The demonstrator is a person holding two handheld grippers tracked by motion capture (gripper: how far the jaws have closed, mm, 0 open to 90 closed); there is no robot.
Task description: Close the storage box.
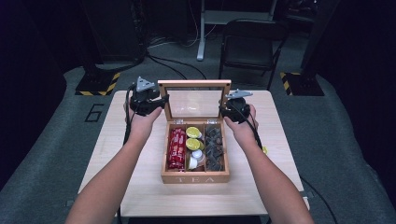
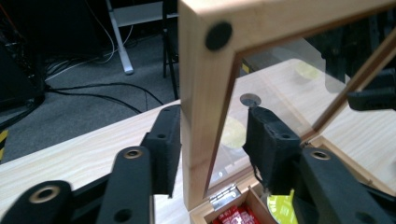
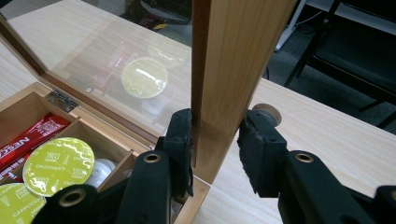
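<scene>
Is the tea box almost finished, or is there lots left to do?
Done: the tea box is packed with red sachets, yellow-lidded pods and dark packets. In hand: the glass lid stands upright; the right gripper clamps one side of its frame, and the left gripper straddles the other. Left, probably: lowering the lid shut.

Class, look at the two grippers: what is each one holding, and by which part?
Both hold the open lid of the tea box. The left gripper clamps its left side rail, the right gripper its right side rail.
</scene>
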